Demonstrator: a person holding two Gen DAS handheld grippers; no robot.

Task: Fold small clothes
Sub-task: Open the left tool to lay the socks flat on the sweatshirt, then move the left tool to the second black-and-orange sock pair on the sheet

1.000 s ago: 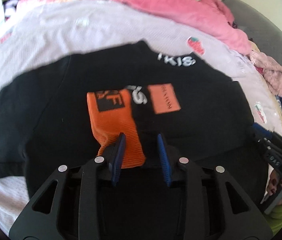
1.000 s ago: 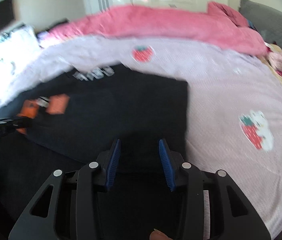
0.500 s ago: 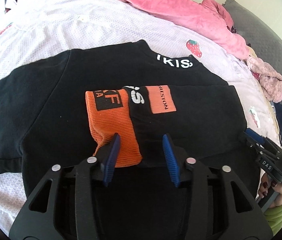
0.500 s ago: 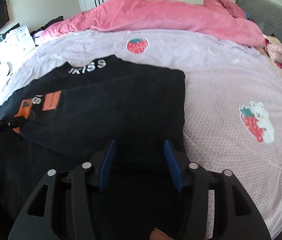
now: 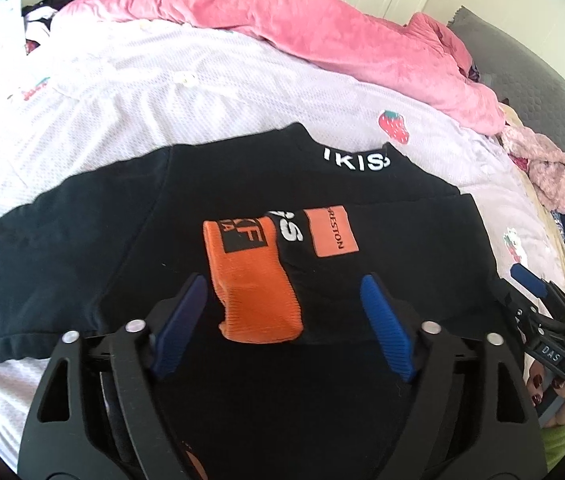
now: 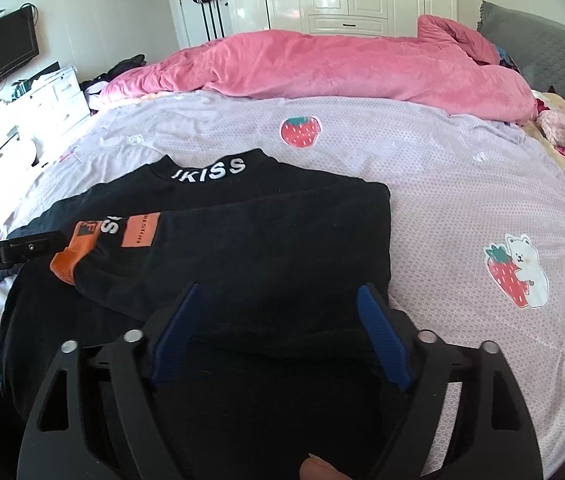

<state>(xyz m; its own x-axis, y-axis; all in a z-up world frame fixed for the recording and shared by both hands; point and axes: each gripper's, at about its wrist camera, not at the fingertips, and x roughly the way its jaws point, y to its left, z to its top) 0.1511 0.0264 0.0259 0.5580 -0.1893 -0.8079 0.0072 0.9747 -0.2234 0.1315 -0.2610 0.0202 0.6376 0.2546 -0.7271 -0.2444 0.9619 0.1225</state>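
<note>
Left gripper: blue-padded fingers spread wide, holding nothing, hovering low over the garment.
Orange cuff: directly ahead between the left fingers, the ribbed end of a sleeve folded across the garment's body.
Right gripper: fingers spread wide too, empty, above the garment's near edge.
Black sweatshirt: flat on the bed just ahead of both grippers; one sleeve folded inward, white-lettered collar at the far side.
Orange patch: on the sleeve beyond the cuff, slightly right.
Lilac bedspread: under the sweatshirt, strawberry prints.
Pink duvet: bunched along the far edge.
</note>
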